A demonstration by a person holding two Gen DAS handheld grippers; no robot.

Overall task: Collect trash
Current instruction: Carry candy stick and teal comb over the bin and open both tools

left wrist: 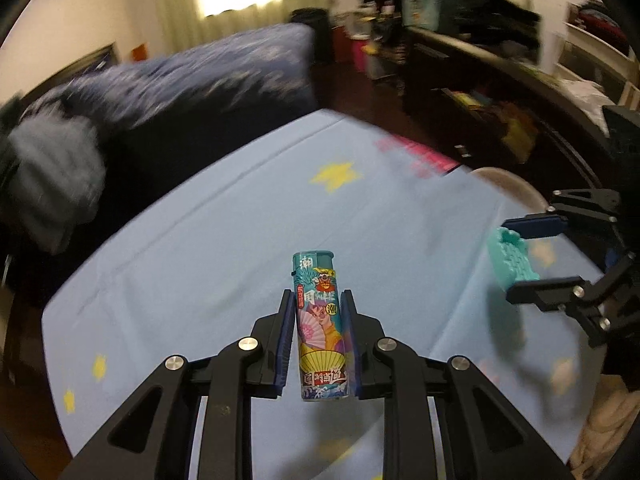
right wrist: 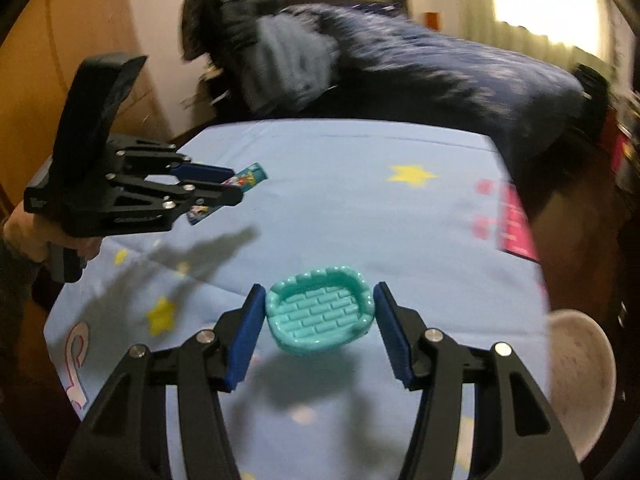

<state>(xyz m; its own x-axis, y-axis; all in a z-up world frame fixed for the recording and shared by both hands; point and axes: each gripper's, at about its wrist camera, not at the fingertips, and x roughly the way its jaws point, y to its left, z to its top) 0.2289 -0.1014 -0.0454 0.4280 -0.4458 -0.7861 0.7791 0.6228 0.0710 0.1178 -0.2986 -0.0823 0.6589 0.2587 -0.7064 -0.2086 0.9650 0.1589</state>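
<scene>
- The left gripper (left wrist: 318, 344) clamps a printed lighter (left wrist: 322, 328) upright between its blue pads, lifted above the star-patterned blue cloth (left wrist: 224, 216).
- The right gripper (right wrist: 320, 332) holds a teal brick-patterned tray (right wrist: 320, 310) by its ends, clear of the cloth.
- A white round bin (right wrist: 580, 364) sits just right of it.

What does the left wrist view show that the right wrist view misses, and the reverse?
Left wrist only: a cluttered desk and the lighter's full printed face. Right wrist only: the hand holding the left tongs, and the brick pattern inside the teal tray. Both: blue star-print cloth, pink book, dark bedding, and each tongs clamping its item above the cloth.
</scene>
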